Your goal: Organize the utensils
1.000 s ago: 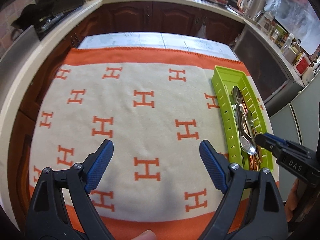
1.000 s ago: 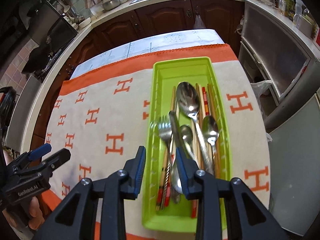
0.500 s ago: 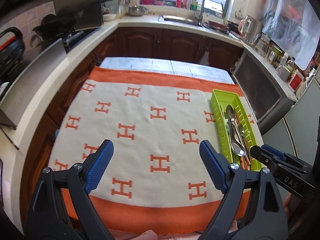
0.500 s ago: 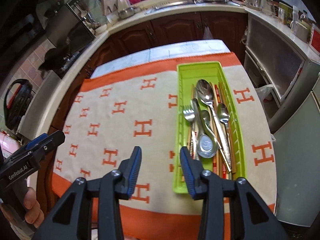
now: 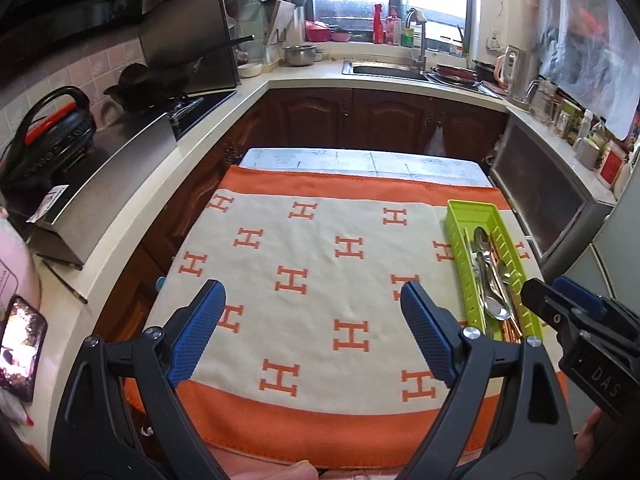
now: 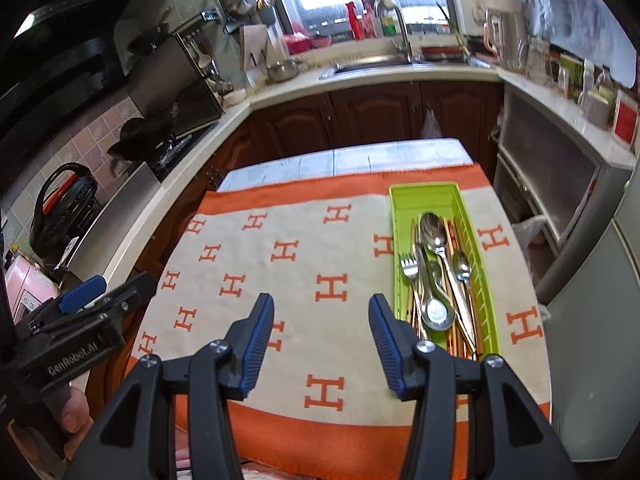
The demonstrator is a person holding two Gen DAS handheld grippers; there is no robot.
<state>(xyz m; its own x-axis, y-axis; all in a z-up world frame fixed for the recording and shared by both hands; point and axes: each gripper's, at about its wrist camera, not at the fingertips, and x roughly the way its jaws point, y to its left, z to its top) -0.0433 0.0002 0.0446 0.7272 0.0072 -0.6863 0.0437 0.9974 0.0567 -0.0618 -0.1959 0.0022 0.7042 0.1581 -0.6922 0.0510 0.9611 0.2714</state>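
Observation:
A lime-green cutlery tray (image 6: 485, 276) (image 5: 514, 244) lies on the right side of an orange-and-cream cloth (image 6: 320, 264) (image 5: 312, 280). Inside it rest spoons (image 6: 434, 232) (image 5: 494, 298), a fork (image 6: 408, 266) and several copper-coloured chopsticks. My right gripper (image 6: 321, 314) hangs above the cloth to the left of the tray; its jaws are opening and nothing is between them. My left gripper (image 5: 312, 302) stands wide open over the middle of the cloth, holding nothing. The right gripper's side (image 5: 560, 308) shows at the right edge of the left wrist view.
Brown kitchen cabinets (image 5: 360, 116) ring the table. A sink with a tap (image 5: 416, 60) sits at the back, a stove with a pan (image 5: 160, 88) at the left, and a steel cabinet (image 6: 560, 184) at the right. A phone (image 5: 20, 344) lies on the left counter.
Both grippers have risen and drawn back from the table, so more of the kitchen shows. The right gripper has come away from the tray's utensils and spread its jaws wider.

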